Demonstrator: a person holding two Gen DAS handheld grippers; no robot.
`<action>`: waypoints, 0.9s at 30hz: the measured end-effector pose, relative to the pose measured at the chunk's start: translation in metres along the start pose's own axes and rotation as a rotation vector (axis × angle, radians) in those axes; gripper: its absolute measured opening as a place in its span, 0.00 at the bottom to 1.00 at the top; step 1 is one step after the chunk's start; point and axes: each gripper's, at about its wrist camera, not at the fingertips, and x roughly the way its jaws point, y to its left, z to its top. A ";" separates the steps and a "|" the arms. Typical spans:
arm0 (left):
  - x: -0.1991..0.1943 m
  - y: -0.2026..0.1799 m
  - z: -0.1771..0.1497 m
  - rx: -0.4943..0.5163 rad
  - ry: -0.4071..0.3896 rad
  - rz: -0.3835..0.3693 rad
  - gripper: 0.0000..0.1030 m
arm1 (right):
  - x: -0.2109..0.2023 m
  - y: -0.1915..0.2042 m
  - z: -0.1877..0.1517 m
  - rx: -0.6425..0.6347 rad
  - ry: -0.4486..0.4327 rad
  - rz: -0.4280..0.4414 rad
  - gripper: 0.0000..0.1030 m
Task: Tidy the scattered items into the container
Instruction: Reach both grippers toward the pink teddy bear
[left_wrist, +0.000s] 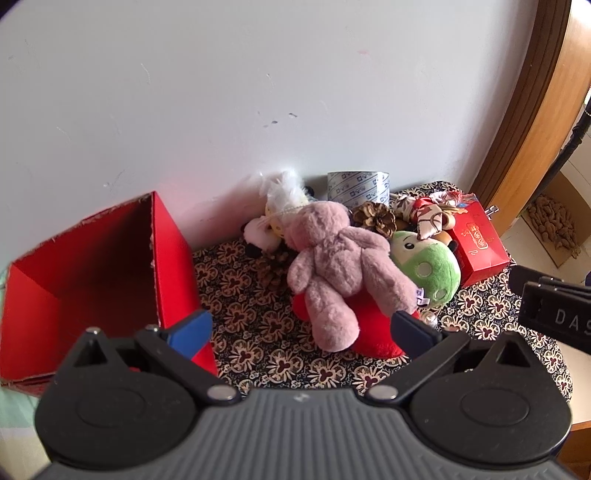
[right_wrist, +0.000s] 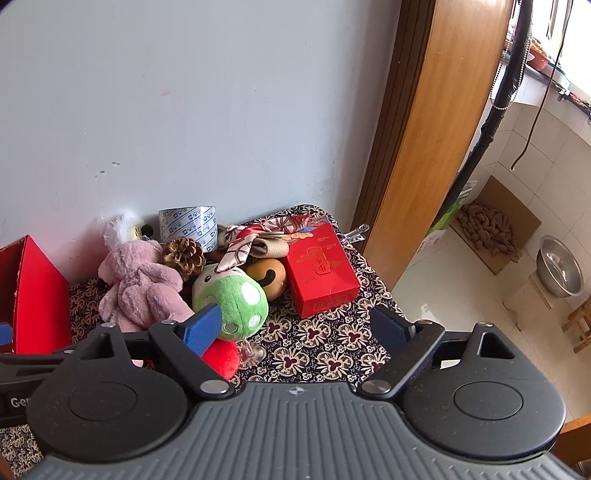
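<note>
An open red box (left_wrist: 92, 266) stands at the left of the patterned table (left_wrist: 258, 325); its side (right_wrist: 37, 295) shows in the right wrist view. A pink plush bear (left_wrist: 340, 273) (right_wrist: 144, 291) lies face down over a red plush (left_wrist: 373, 332) (right_wrist: 221, 356). Beside it sit a green plush (left_wrist: 428, 266) (right_wrist: 236, 299), a pine cone (left_wrist: 375, 218) (right_wrist: 184, 256), a tape roll (left_wrist: 358, 188) (right_wrist: 188, 223), a red packet (left_wrist: 480, 242) (right_wrist: 319, 269) and a patterned scarf (right_wrist: 255, 236). My left gripper (left_wrist: 301, 328) is open just short of the bear's legs. My right gripper (right_wrist: 299, 326) is open over bare cloth, right of the green plush.
A white-feathered toy (left_wrist: 284, 192) and a second pine cone (left_wrist: 273, 267) lie by the wall. A brown smiling plush (right_wrist: 267, 275) sits behind the green one. A wooden door frame (right_wrist: 413, 147) stands right of the table; a steel bowl (right_wrist: 559, 271) rests on the floor beyond.
</note>
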 end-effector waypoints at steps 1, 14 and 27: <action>0.001 0.001 -0.003 0.008 -0.009 0.001 1.00 | 0.001 0.000 -0.003 0.004 0.005 0.004 0.87; 0.055 0.001 -0.023 0.046 0.034 -0.090 1.00 | 0.057 -0.015 0.001 0.041 0.109 0.218 0.81; 0.107 -0.002 -0.016 -0.140 0.130 -0.127 0.68 | 0.118 0.041 0.070 -0.240 0.203 0.590 0.73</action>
